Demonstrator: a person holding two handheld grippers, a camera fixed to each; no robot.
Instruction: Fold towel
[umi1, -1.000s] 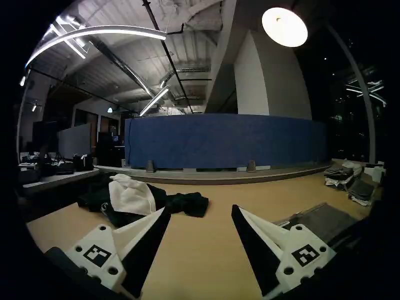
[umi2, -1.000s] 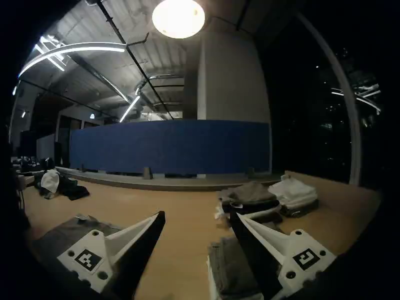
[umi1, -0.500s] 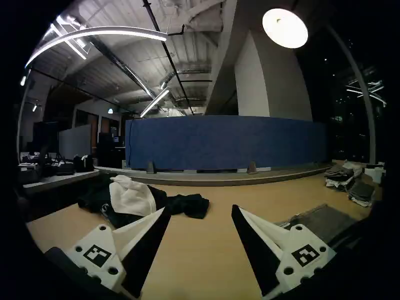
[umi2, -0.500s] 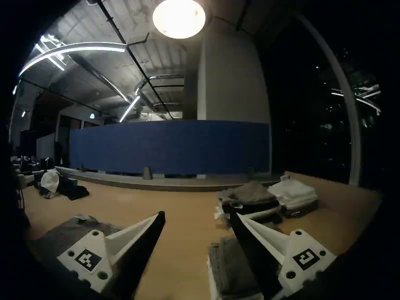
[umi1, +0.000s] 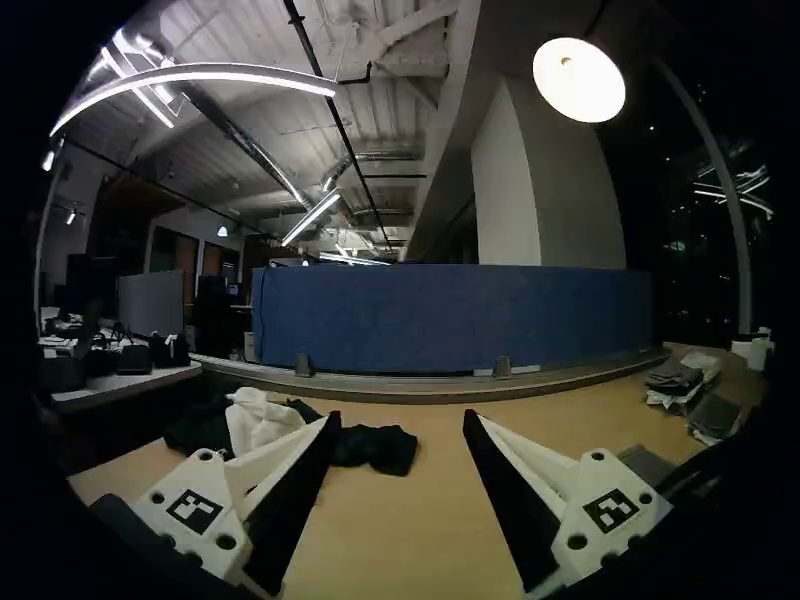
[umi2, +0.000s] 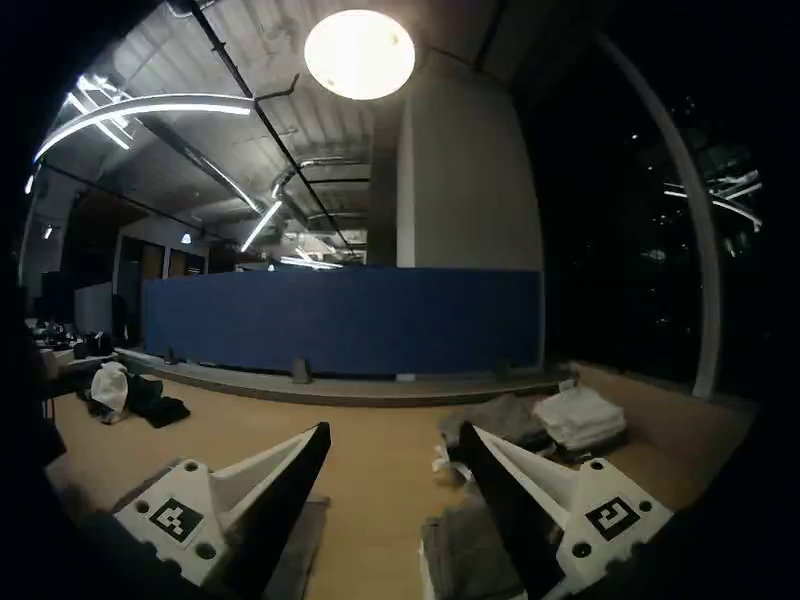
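My left gripper (umi1: 400, 418) is open above the wooden table (umi1: 420, 520), nothing between its fingers. A corner of a flat grey towel (umi1: 648, 464) lies by its right finger. My right gripper (umi2: 393, 428) is also open and empty. The flat grey towel (umi2: 300, 540) lies under its left finger. A folded grey towel (umi2: 462, 548) sits under its right finger.
A heap of white and dark cloths (umi1: 262, 424) lies at the table's left, seen far left as the cloth heap (umi2: 122, 392) too. Folded stacks, grey (umi2: 498, 416) and white (umi2: 582, 416), stand ahead on the right. A blue partition (umi1: 450, 320) closes the table's far edge.
Both grippers have tipped upward: the table, towels and cloth heap sit lower in each view and more ceiling shows. Both stay open and empty.
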